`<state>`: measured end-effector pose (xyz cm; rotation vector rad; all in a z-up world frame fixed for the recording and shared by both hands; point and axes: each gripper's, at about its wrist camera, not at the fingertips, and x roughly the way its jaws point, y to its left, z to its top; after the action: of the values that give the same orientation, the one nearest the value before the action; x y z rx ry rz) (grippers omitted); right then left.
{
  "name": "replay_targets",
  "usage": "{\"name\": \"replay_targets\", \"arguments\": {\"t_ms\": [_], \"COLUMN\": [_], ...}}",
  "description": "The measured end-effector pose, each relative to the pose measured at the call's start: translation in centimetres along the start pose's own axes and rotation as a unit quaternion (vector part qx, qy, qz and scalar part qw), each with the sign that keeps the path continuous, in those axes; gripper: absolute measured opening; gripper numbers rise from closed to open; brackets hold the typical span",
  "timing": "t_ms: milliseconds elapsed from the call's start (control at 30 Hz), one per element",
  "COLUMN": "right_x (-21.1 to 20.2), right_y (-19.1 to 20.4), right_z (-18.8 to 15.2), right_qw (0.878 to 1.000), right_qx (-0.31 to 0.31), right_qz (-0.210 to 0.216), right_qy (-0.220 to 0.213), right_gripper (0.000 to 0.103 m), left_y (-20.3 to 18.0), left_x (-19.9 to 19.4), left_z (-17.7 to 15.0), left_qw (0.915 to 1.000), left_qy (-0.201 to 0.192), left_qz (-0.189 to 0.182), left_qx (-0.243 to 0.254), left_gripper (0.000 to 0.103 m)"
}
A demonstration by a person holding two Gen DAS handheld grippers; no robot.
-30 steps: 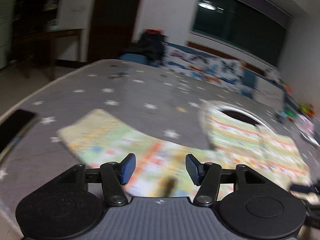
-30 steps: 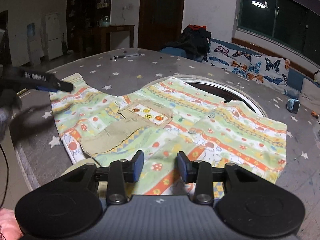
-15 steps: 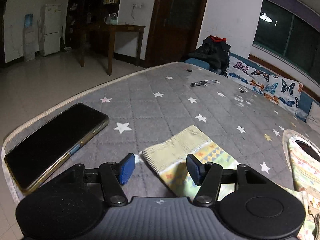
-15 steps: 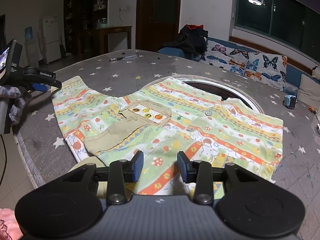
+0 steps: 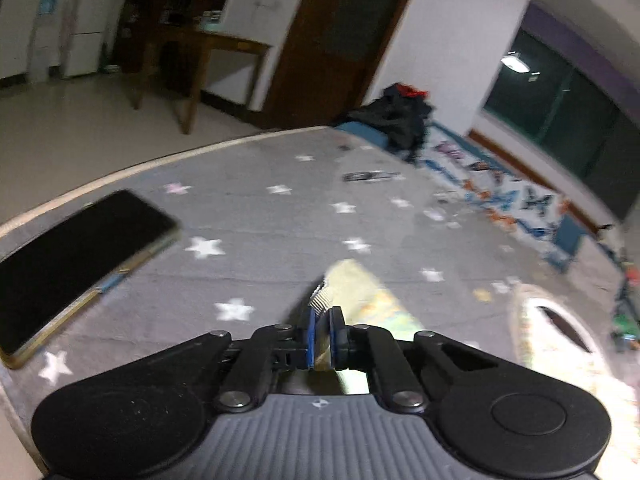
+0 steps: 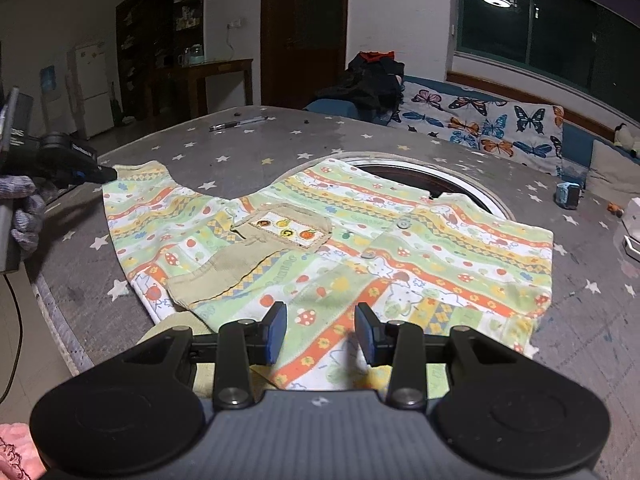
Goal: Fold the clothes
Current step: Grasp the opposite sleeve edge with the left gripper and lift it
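A child's shirt (image 6: 424, 240) with green, orange and yellow stripes and a tan pocket lies flat on the grey star-print mattress (image 6: 280, 140). My left gripper (image 5: 324, 336) is at the end of the shirt's left sleeve (image 5: 360, 284). Its jaws are closing, the blue pads pinching the ribbed cuff between them. In the right wrist view the left gripper (image 6: 100, 174) meets that sleeve tip, held by a gloved hand (image 6: 24, 208). My right gripper (image 6: 322, 334) stands open just above the shirt's near hem, nothing between its pads.
A black phone (image 5: 76, 268) lies near the mattress's left edge. A pen (image 6: 238, 123) lies at the far side. A round dark opening (image 6: 440, 180) sits behind the shirt. Dark clothes (image 6: 372, 80) and a butterfly-print cushion (image 6: 480, 120) lie beyond, a small blue object (image 6: 568, 196) at the right.
My left gripper swung left from over the shirt to the sleeve end, and its jaws went from wide apart to pinched on the cuff. The right gripper and the shirt's body stayed put.
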<state>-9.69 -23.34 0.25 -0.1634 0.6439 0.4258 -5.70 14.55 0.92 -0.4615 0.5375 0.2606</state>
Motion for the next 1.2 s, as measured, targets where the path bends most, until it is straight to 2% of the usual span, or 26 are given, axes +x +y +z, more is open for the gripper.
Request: {"name": "replay_targets", "arguments": {"t_ms": [167,300,400,467,600,667,733,900,1033,1200], "right_x": [-0.3,-0.7,-1.0,-1.2,-1.5,-1.5,-1.2,-0.6,-0.3,-0.2], "right_y": [-1.0,-1.9,-2.3,-2.4,-2.5,-2.5,-2.5,-2.2,-1.7,-1.5], "right_z": [-0.1,-0.3,-0.4,-0.5,-0.6,-0.6,-0.5,-0.6,-0.7,-0.6], "right_qw": [1.0,0.999,0.999,0.999,0.999,0.999,0.999,0.999,0.999,0.999], "right_qx": [0.022,0.04,0.049,0.049,0.048,0.048,0.049,0.049,0.047,0.045], "right_qz": [-0.005,-0.01,-0.013,-0.014,-0.013,-0.012,-0.011,-0.006,0.0,0.001], "right_qy": [-0.002,-0.006,-0.007,-0.01,-0.012,-0.012,-0.01,-0.004,0.001,0.001], "right_gripper": [0.038,0.038,0.037,0.038,0.038,0.038,0.038,0.038,0.039,0.039], "left_y": [-4.8,-9.0,-11.4,-12.2,-11.6,-10.2,-8.5,-4.9,-2.7,-0.7], "left_x": [-3.1,-5.2,-6.0,-6.0,-5.3,-4.7,-4.3,-4.4,-3.9,-2.1], "left_z": [-0.3,-1.1,-2.0,-2.6,-3.6,-3.8,-3.7,-3.5,-3.4,-3.2], "left_qw": [0.9948,0.9824,0.974,0.9732,0.9816,0.9868,0.9915,0.9984,0.9993,0.996], "left_qy": [-0.005,-0.002,-0.004,-0.01,-0.006,0.002,0.006,-0.007,0.021,0.049], "left_qz": [-0.093,-0.171,-0.204,-0.201,-0.15,-0.12,-0.09,-0.025,-0.03,-0.041], "left_qx": [0.04,0.076,0.099,0.111,0.118,0.108,0.093,0.05,-0.008,-0.062], "left_gripper": [0.004,0.003,0.004,0.004,0.007,0.012,0.025,0.043,0.045,0.047]}}
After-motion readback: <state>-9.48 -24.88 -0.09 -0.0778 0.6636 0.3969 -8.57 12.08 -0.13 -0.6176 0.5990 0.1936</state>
